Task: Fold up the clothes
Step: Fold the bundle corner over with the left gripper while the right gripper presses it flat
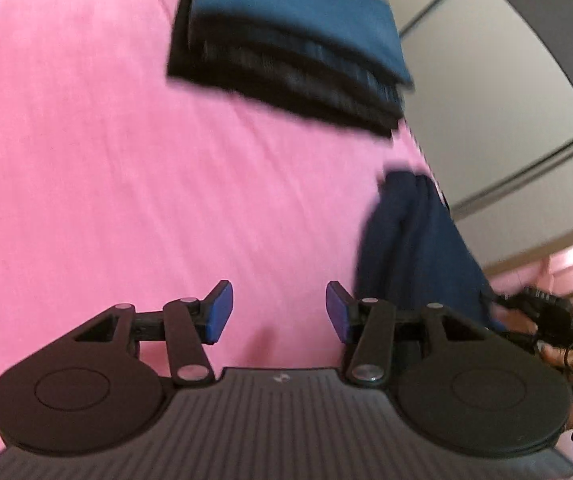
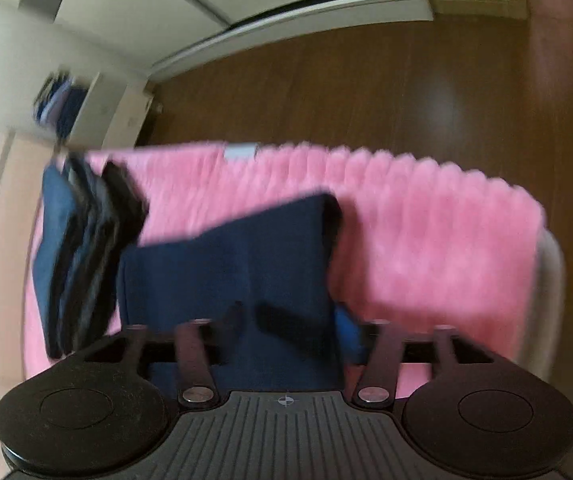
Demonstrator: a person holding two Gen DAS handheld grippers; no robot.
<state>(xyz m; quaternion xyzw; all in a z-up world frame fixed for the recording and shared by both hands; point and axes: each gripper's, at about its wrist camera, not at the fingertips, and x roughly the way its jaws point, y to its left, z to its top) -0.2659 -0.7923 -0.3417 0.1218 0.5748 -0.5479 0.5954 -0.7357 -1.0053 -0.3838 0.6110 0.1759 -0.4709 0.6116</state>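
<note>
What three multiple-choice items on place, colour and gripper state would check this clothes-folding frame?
1. Where does the folded pile lie?
A. on the pink cover
B. on the wooden floor
C. inside a drawer

2. What colour is the top piece of the pile?
A. white
B. blue
C. yellow

3. How does the left gripper stand?
A. shut on cloth
B. open and empty
C. out of view

Answers:
1 A, pink fabric surrounds the pile.
2 B, a blue fold tops the dark layers.
3 B, its pads are apart with only cover between them.
</note>
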